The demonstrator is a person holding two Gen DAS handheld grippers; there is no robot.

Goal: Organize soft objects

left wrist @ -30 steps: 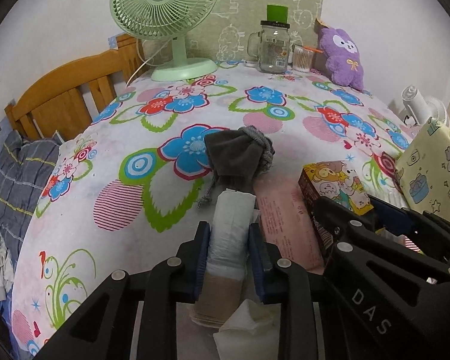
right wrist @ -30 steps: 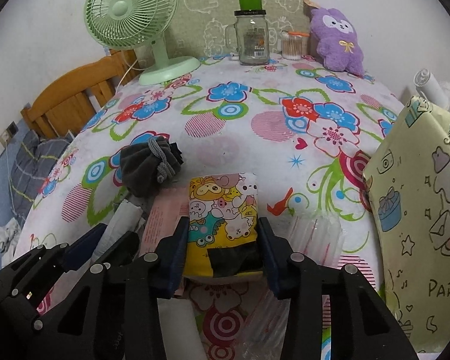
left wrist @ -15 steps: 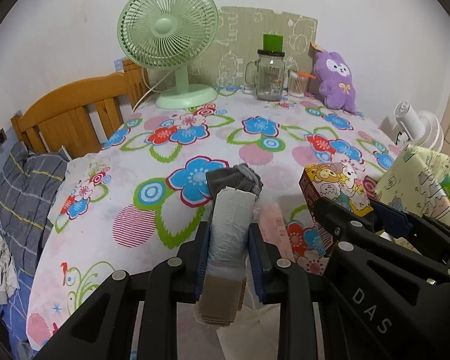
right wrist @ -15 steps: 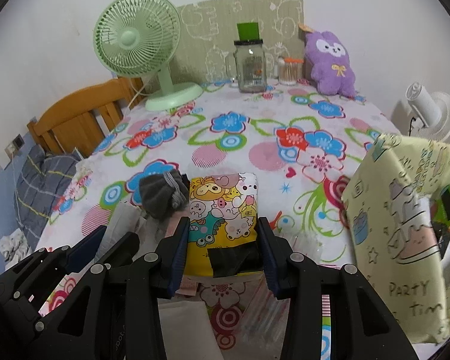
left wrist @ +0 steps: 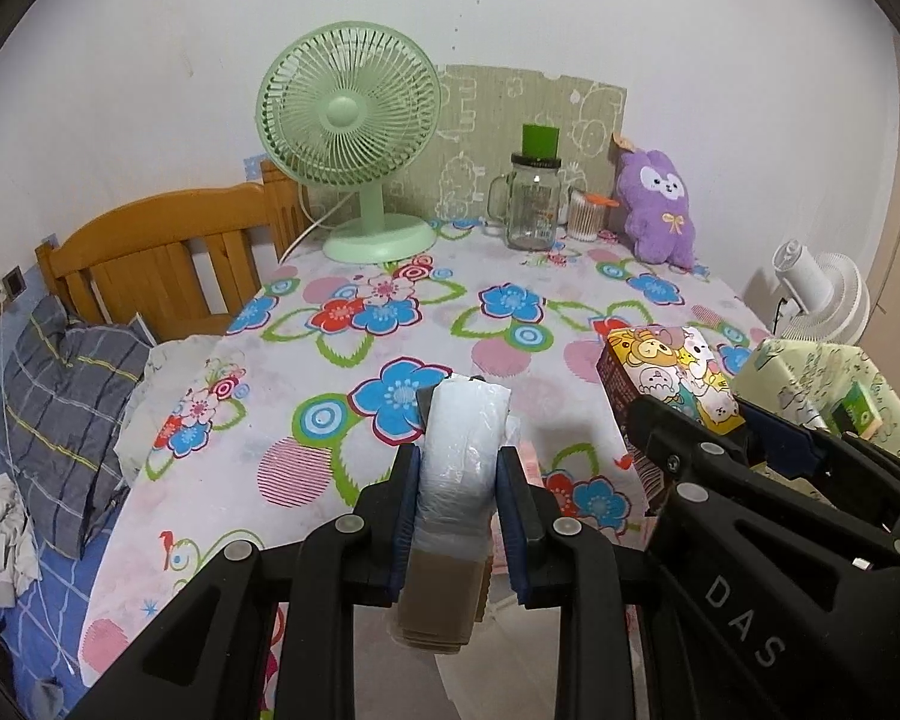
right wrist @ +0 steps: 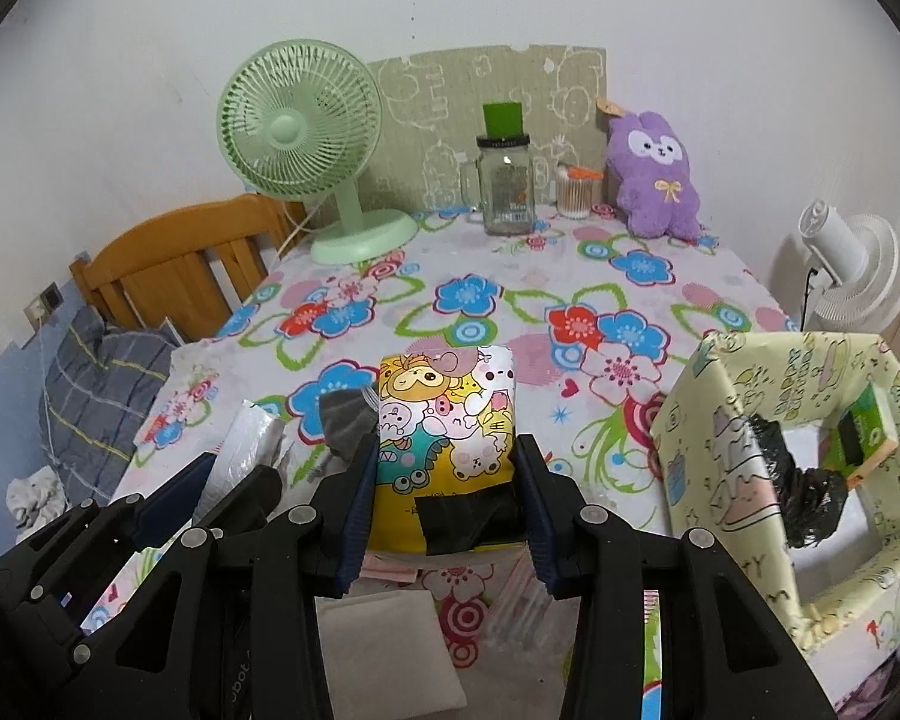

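The open paper-wrapped box (right wrist: 768, 450) stands at the counter's right edge, nearest the right gripper (right wrist: 447, 498), whose fingers clamp the cartoon tissue pack (right wrist: 447, 426); the left gripper (left wrist: 457, 501) pinches a plastic-wrapped pack (left wrist: 459, 450) lengthwise.

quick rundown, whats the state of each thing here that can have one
left gripper: jaws shut on the white plastic-wrapped pack, held off the table
right gripper: jaws shut on the cartoon pack, lifted
green fan: upright, blades not blurred
glass jar: upright, lid on, looks empty
purple plush: sitting upright against the wall
yellow box: open on top, dark item inside
grey sock: balled up
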